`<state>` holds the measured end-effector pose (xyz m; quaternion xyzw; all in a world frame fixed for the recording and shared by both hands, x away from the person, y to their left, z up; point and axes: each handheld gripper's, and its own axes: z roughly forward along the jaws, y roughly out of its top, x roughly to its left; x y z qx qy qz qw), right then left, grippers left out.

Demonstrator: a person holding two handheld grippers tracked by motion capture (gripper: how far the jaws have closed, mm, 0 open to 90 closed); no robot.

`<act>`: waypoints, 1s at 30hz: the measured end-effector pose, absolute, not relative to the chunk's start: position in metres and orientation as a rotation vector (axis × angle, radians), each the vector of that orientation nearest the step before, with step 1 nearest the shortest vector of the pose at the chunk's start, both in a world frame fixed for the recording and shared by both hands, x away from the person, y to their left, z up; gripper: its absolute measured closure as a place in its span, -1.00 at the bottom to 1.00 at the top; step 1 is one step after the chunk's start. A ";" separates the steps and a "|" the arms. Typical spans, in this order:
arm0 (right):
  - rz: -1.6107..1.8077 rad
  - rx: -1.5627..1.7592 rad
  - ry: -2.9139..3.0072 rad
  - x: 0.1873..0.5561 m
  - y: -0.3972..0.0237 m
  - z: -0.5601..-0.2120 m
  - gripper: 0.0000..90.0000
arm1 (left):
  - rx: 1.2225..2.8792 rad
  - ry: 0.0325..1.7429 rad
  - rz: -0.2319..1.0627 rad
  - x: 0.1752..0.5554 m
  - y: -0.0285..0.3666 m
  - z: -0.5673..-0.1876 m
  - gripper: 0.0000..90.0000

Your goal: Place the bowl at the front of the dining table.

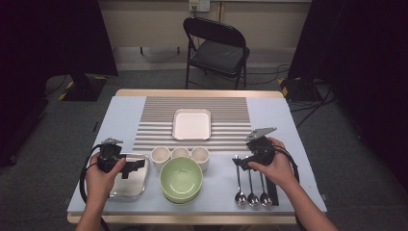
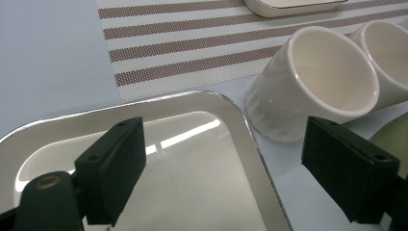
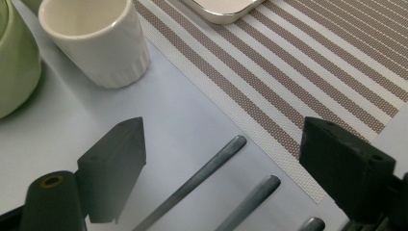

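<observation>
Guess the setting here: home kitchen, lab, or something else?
Most likely a lab or studio staged for recording, not a home. Dark curtains flank the table, cables run over grey carpet, and a lone folding chair faces a neatly laid set of tableware on a striped mat.

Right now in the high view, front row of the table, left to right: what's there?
Left tool over the metal tray → green bowl → three spoons, with the right tool at their handle ends.

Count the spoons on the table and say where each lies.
3. The left spoon, middle spoon and right spoon lie side by side under the right gripper, bowls toward the person. None looks hidden.
</observation>
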<state>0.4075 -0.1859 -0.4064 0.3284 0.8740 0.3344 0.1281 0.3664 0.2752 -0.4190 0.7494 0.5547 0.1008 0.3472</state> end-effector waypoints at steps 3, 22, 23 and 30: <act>0.974 0.946 2.536 0.407 -0.184 -0.404 -0.65 | 1.936 1.439 0.260 0.366 0.275 -0.419 -0.66; 0.975 0.909 2.557 0.406 -0.170 -0.394 -0.53 | 1.935 1.432 0.265 0.366 0.275 -0.417 -0.66; 0.974 0.908 2.558 0.406 -0.168 -0.393 -0.53 | 1.935 1.432 0.266 0.366 0.275 -0.417 -0.66; 0.969 0.861 2.585 0.405 -0.159 -0.391 -0.54 | 1.937 1.428 0.271 0.366 0.276 -0.417 -0.66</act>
